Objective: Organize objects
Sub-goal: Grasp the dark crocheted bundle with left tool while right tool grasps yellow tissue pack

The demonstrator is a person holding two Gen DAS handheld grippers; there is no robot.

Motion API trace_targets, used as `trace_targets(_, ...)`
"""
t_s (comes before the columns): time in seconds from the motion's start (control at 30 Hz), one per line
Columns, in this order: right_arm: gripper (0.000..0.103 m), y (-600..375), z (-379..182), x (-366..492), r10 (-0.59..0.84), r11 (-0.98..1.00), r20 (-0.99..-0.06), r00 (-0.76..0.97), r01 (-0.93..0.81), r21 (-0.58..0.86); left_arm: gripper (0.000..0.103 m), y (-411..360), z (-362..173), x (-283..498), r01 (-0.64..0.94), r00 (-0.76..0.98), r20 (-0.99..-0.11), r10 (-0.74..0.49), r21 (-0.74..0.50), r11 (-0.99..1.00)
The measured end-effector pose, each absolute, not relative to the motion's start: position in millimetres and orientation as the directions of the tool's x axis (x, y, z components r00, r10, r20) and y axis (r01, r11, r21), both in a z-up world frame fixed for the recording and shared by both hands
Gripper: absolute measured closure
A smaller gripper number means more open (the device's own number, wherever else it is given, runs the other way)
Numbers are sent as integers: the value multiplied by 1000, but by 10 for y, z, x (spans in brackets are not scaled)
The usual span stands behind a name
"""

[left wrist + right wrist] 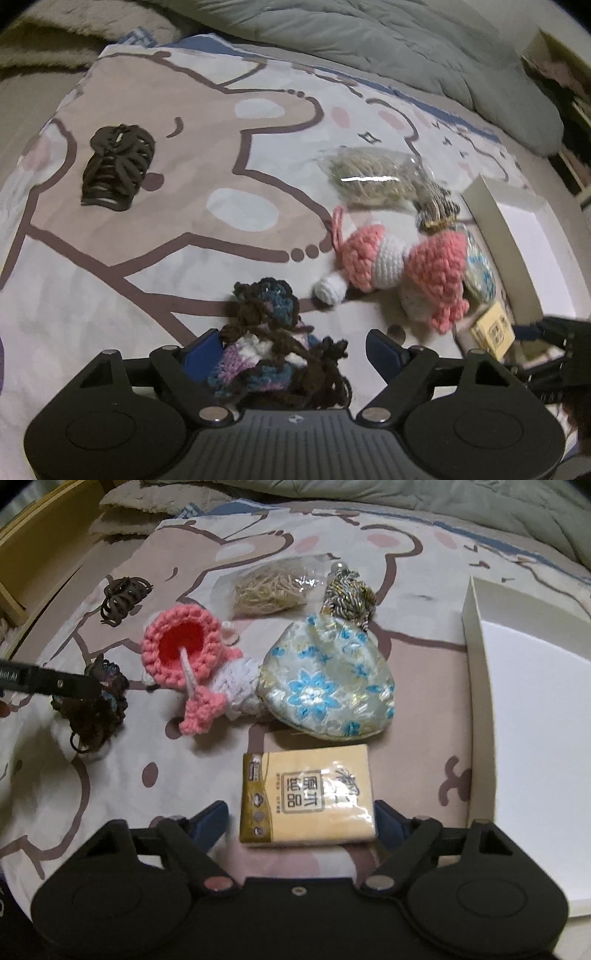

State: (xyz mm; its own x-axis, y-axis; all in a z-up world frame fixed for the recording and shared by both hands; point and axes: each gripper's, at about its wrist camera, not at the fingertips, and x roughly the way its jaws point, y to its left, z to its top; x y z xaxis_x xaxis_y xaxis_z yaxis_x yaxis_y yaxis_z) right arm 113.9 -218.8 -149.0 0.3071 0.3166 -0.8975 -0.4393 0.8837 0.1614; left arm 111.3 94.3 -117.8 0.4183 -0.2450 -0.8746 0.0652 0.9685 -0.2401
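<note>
My left gripper (295,350) points down at a dark crocheted scrunchie (273,343) with blue, purple and white yarn. The scrunchie lies between the jaws, against the left pad, while the right pad stands clear of it. My right gripper (299,819) straddles a yellow tissue pack (306,794) lying flat on the sheet, with a gap at the left pad. A pink and white crochet piece (184,657) and a blue-flowered satin pouch (328,690) lie just beyond the pack. The white open box (535,701) stands at the right.
A clear bag of tan strands (266,587), a tassel (349,590) and a bundle of dark hair ties (118,166) lie farther out on the cartoon-print sheet (147,240). A grey duvet (369,44) bounds the back. Yellow wooden furniture (44,546) is at the left.
</note>
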Motion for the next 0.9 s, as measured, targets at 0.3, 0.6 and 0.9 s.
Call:
trace_targets(0.3, 25, -2227, -1484, 1171, 318, 899, -894, 314, -398, 180, 22, 732, -1256, 1047, 200, 373, -915, -151, -80, 977)
trace_targets(0.6, 30, -2206, -1485, 1150, 317, 895, -889, 331, -414, 165, 51, 748, -1253, 1035, 180, 349, -929, -121, -60, 982)
trace_targets(0.9, 30, -2242, -1223, 1099, 357, 887, -852, 383, -424, 181, 57, 779, -1017, 911, 124, 431, -895, -114, -67, 990)
